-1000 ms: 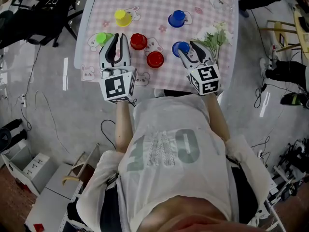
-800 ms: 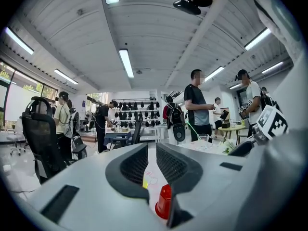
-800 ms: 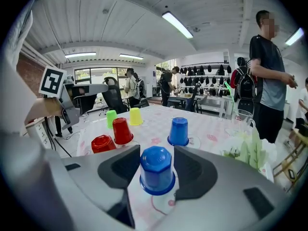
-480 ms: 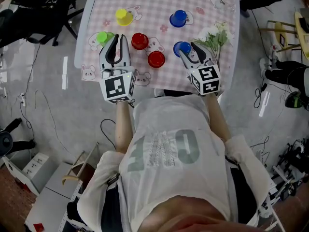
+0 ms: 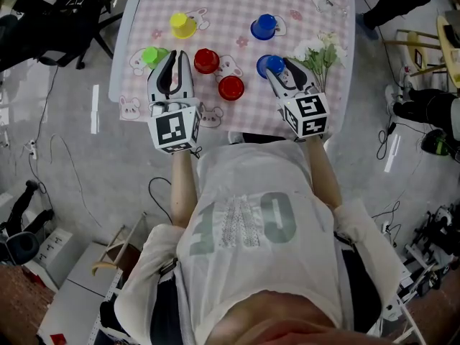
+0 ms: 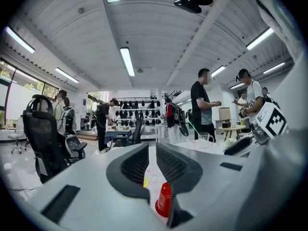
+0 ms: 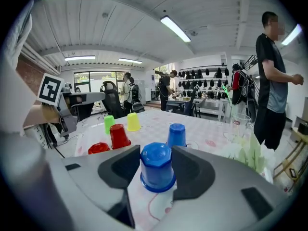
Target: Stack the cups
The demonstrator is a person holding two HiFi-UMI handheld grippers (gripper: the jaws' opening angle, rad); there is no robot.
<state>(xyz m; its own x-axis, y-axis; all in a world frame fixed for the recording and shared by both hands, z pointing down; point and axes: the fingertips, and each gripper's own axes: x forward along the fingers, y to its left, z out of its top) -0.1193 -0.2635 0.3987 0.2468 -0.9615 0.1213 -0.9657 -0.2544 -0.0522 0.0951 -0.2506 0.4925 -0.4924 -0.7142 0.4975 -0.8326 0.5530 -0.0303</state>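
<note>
Right gripper (image 7: 156,165) jaws clamped on the near blue cup (image 7: 157,171), which stands upside down on the pink checked desk (image 5: 237,6), toward its front right. Far blue cup (image 5: 264,26) is behind it. Left gripper (image 5: 175,56) jaws are a narrow gap apart with nothing between. Green cup (image 5: 152,55) is just left of them, red cup (image 5: 206,60) just right. Second red cup (image 5: 231,87) mid-desk, yellow cup (image 5: 182,25) at back left. None stacked.
</note>
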